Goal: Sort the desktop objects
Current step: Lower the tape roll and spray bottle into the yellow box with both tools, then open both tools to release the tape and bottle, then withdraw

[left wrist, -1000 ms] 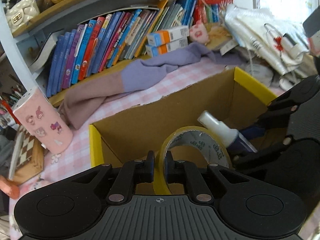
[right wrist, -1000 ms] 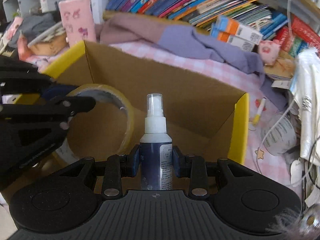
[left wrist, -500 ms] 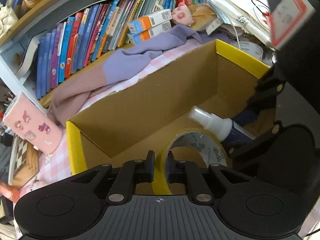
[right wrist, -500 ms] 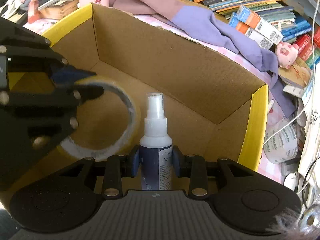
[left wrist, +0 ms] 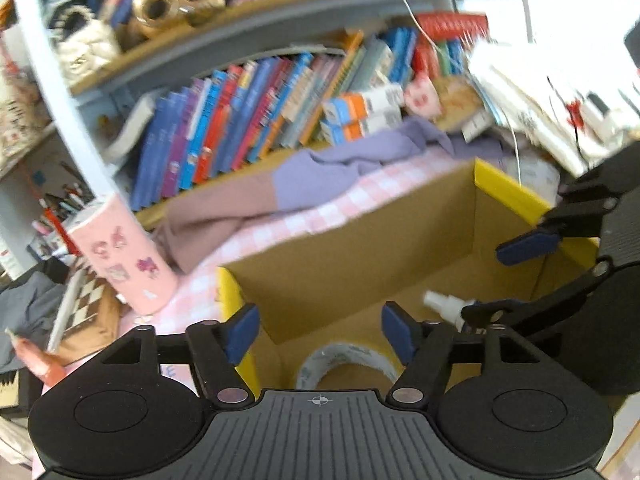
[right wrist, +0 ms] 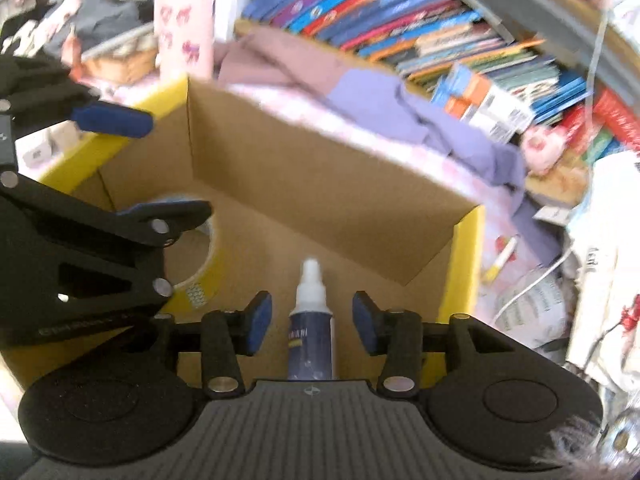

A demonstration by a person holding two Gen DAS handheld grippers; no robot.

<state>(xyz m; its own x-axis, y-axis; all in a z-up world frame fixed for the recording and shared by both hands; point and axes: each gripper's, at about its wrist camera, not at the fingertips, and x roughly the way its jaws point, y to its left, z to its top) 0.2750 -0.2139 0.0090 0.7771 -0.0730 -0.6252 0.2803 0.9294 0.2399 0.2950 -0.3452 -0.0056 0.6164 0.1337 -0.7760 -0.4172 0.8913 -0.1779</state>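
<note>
Cardboard, matte brown with yellow edges, forms the box (right wrist: 328, 184) holding both items. Its glossy tape roll (left wrist: 348, 360) is a hollow ring, and the spray bottle (right wrist: 311, 332) a dark cylinder with a white nozzle. Both grippers tilt down into the box. The left gripper (left wrist: 318, 334) is opening above the roll, untouched; the right gripper (right wrist: 308, 324) is opening too (bottle between the pads, unpressed).
</note>
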